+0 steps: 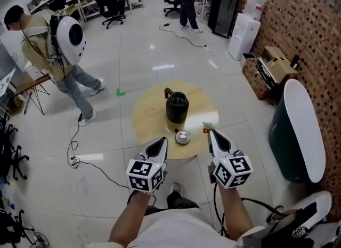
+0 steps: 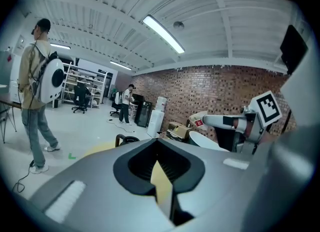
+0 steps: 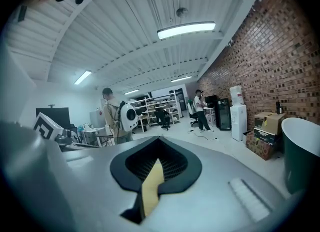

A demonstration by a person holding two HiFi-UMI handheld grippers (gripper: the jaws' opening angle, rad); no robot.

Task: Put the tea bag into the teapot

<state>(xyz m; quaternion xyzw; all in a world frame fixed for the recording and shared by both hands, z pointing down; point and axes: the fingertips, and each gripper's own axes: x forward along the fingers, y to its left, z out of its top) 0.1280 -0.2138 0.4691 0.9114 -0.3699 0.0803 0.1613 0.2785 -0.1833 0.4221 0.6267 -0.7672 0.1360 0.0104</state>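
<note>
Right gripper (image 1: 209, 130): jaws were pressed together, pinching the tea bag (image 2: 199, 122) at the very tip. The red tag and pale paper stuck out past the tips. It showed in the head view and from the left gripper's camera. The right gripper's own camera showed closed jaws but not the bag itself.

Left gripper (image 1: 163, 141): jaws together, nothing in them, beside the right one at the near edge of the table (image 1: 145, 120).

The bag was in the air above the table's near right edge, not yet over the teapot (image 1: 177, 107). The pot stood mid-table with its mouth open. The lid (image 1: 183, 137) lay on the table just in front of it, between the two grippers.

My read for the drop:
- carry the bag over the lid, not through it
- come in from above and centre on the mouth
- release only once the bag hangs inside the rim
- grip is at the tip only, so move smoothly or it may slip
- left gripper stays clear, or steadies the pot if it shifts
</note>
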